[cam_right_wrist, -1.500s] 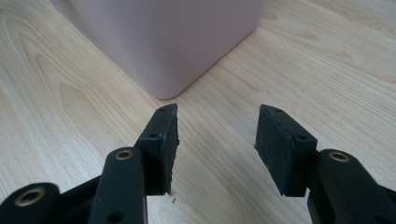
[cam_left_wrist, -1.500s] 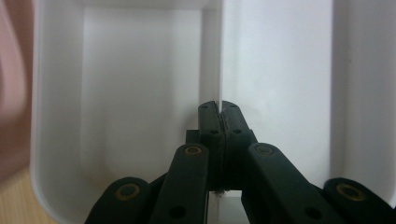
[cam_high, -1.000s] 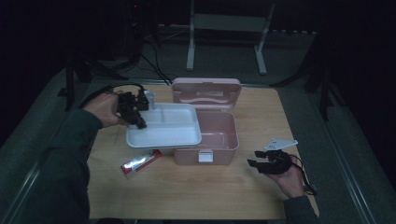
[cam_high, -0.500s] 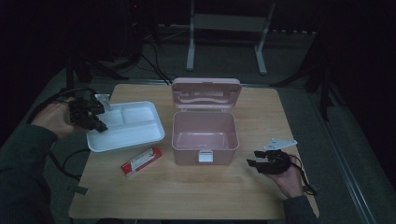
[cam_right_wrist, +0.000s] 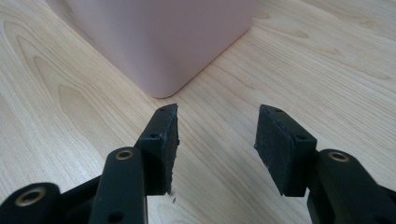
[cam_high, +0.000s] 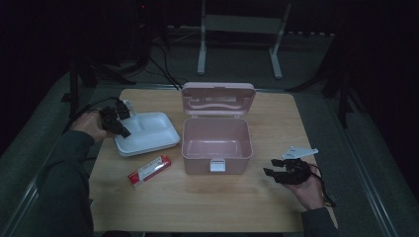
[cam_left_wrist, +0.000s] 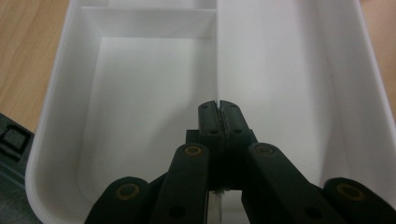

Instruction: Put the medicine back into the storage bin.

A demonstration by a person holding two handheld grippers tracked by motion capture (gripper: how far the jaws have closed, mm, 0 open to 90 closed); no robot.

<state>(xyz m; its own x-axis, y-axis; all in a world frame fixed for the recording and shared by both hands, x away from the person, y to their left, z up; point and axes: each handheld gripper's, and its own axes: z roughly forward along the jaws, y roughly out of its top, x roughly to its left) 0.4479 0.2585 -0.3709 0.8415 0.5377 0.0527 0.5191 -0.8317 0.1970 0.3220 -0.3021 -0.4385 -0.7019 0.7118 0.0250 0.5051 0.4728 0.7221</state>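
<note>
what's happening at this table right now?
A person works two handheld grippers. The left gripper is clamped on the divider wall of a white compartment tray, which sits on the table left of an open, empty pink box. The right gripper rests open near the box's front right corner, holding nothing. A red tube box lies in front of the tray.

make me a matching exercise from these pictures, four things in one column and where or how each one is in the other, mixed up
Things:
1. white tray
2. pink box
3. red packet
4. right gripper

States:
a. lying flat on the table, in front of the tray
b. open, with nothing between its jaws
c. lid up, inside bare
d. its dividing wall pinched by the left gripper

Pairs: 1-d, 2-c, 3-a, 4-b
</note>
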